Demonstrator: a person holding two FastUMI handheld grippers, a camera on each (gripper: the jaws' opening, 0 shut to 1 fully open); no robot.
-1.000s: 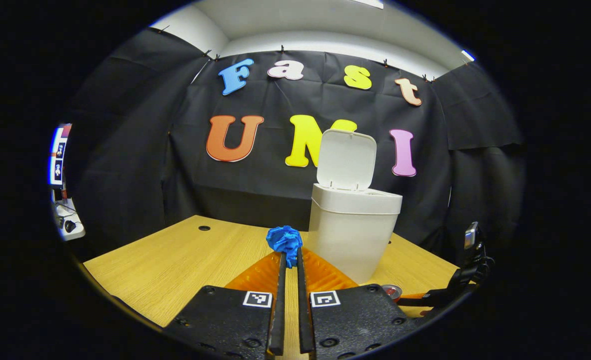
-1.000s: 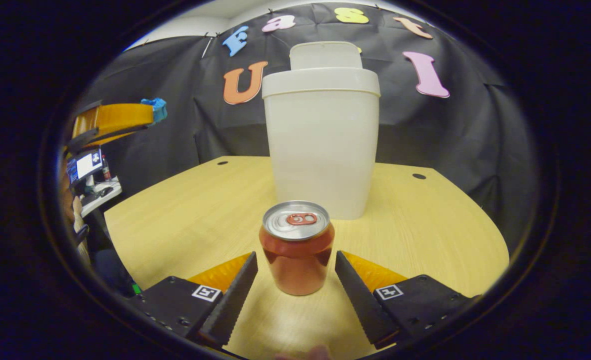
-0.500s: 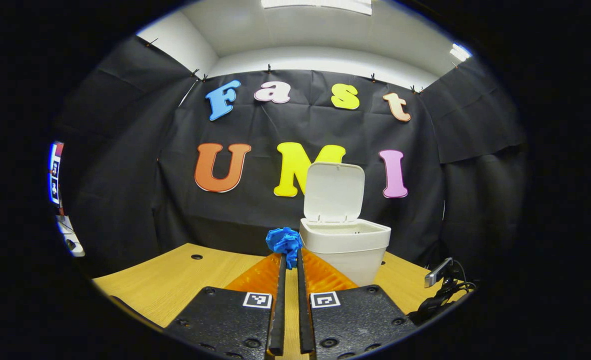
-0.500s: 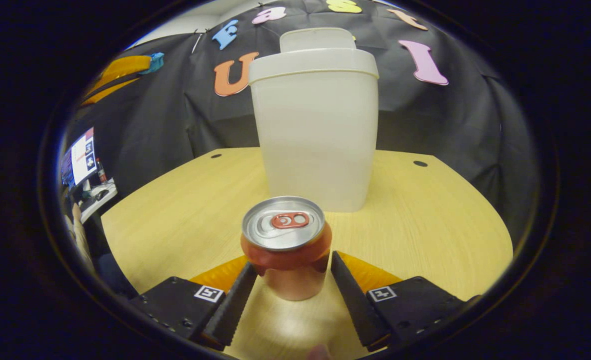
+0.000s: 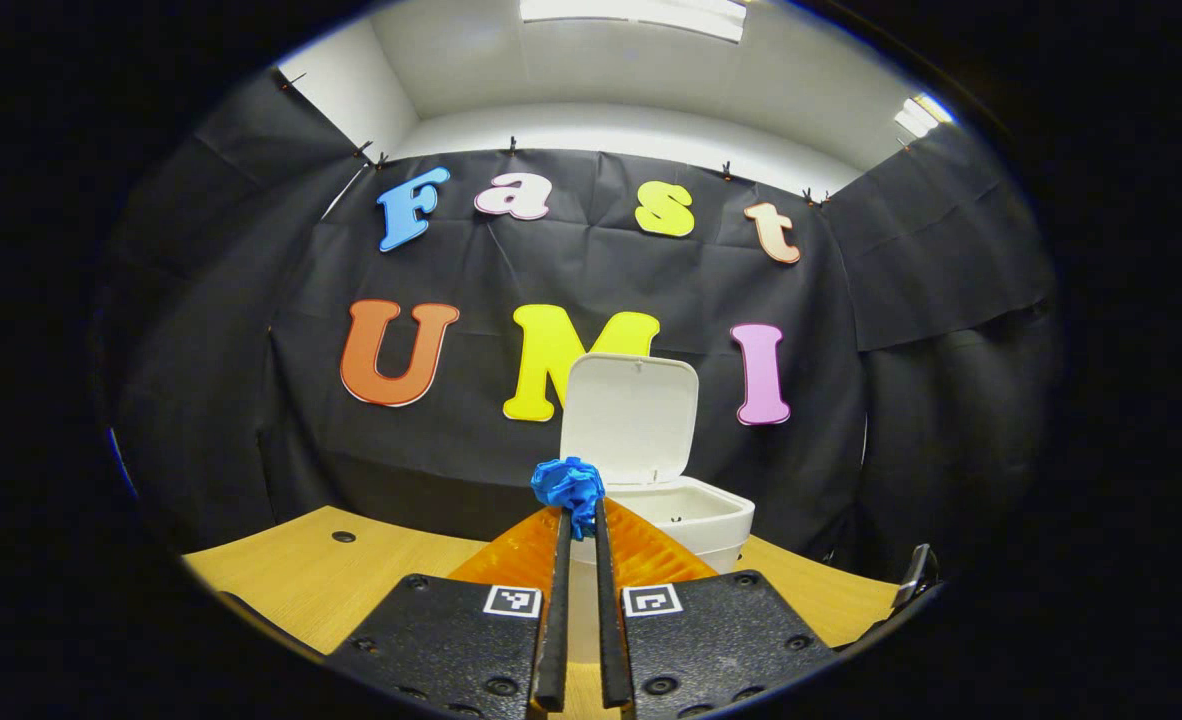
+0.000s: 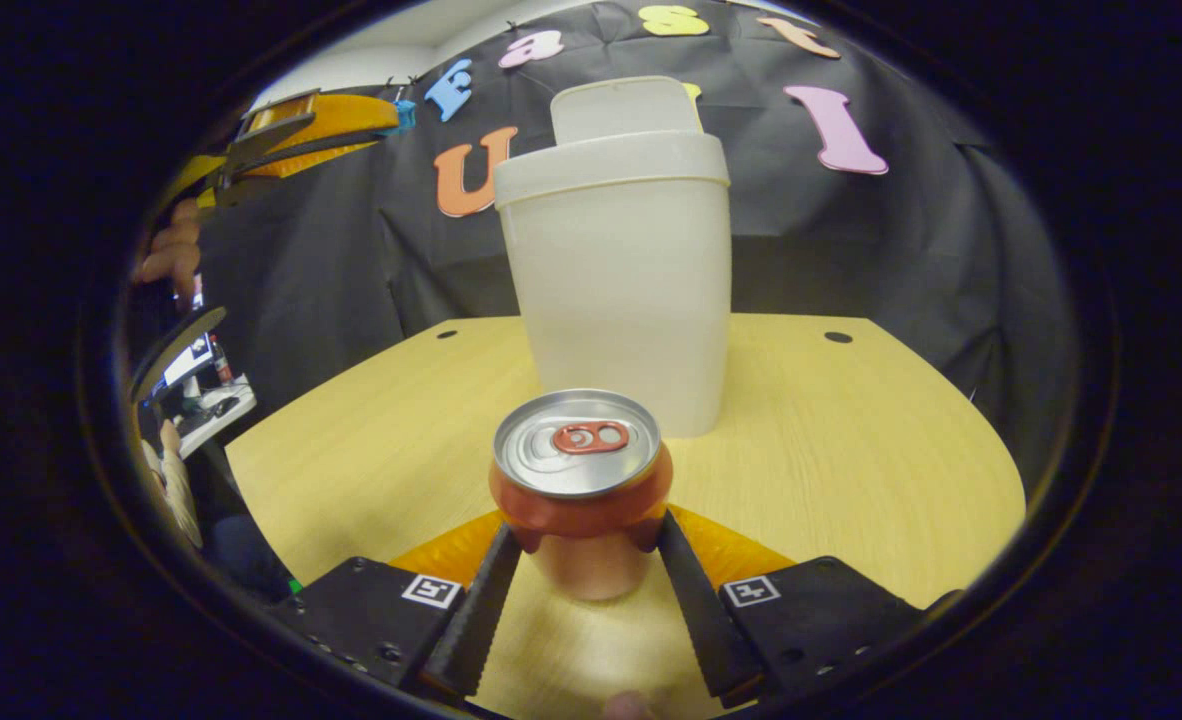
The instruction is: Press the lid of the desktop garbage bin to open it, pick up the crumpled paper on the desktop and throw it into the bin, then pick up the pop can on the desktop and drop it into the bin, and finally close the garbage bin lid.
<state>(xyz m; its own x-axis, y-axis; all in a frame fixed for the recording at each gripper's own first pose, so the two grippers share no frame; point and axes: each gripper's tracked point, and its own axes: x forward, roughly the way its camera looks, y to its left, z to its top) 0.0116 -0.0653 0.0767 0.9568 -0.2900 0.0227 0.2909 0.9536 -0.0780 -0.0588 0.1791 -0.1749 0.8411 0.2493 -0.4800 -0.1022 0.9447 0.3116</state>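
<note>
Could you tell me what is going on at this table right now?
A person is clearing a desk into a white bin whose lid stands open. The left gripper is raised above desk level near the bin's opening, pinching a blue crumpled paper at its fingertips. The right gripper is down at the desk with its fingers against both sides of the upright pop can. Nothing has gone into the bin from either gripper yet.

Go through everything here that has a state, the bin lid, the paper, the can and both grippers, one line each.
Bin lid: open, standing upright.
Crumpled paper: pinched at the fingertips, held in the air in front of the bin.
Pop can: upright on the table, unopened.
Left gripper: shut on the crumpled paper.
Right gripper: shut on the pop can.
</note>
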